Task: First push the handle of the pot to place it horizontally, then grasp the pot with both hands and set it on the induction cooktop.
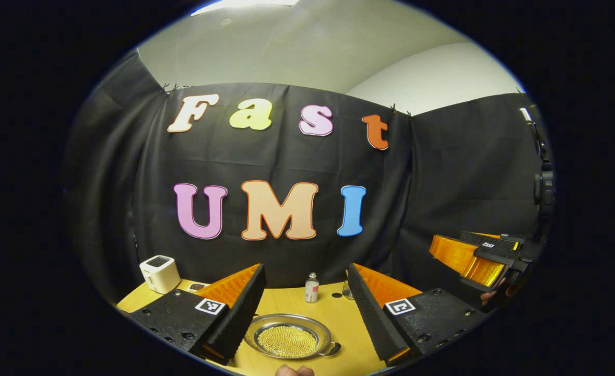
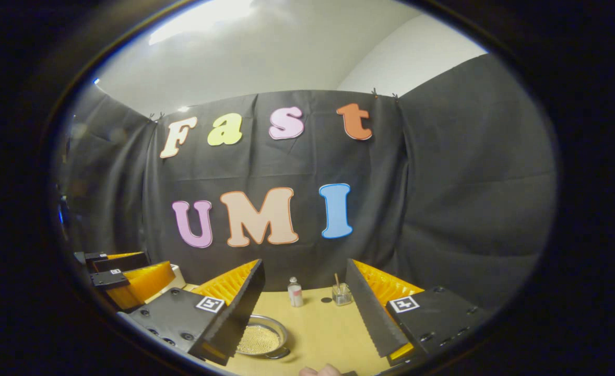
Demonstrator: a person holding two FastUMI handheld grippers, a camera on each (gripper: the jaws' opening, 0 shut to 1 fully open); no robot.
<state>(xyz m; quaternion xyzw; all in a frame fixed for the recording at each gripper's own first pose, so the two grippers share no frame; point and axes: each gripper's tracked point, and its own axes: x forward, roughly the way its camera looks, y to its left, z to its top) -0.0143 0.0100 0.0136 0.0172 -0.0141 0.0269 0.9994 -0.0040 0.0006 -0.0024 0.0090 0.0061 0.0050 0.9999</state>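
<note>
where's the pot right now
The pot sits on the wooden table, low in the left gripper view between that gripper's open fingers, nearer than the small bottle. In the right gripper view it lies beside its left finger.

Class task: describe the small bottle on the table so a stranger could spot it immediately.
Start at the yellow wooden table before the black cloth wall. At its far edge stands a small clear bottle with a pale cap. It is capped, unlike the open clear glass cup beside it.
</note>
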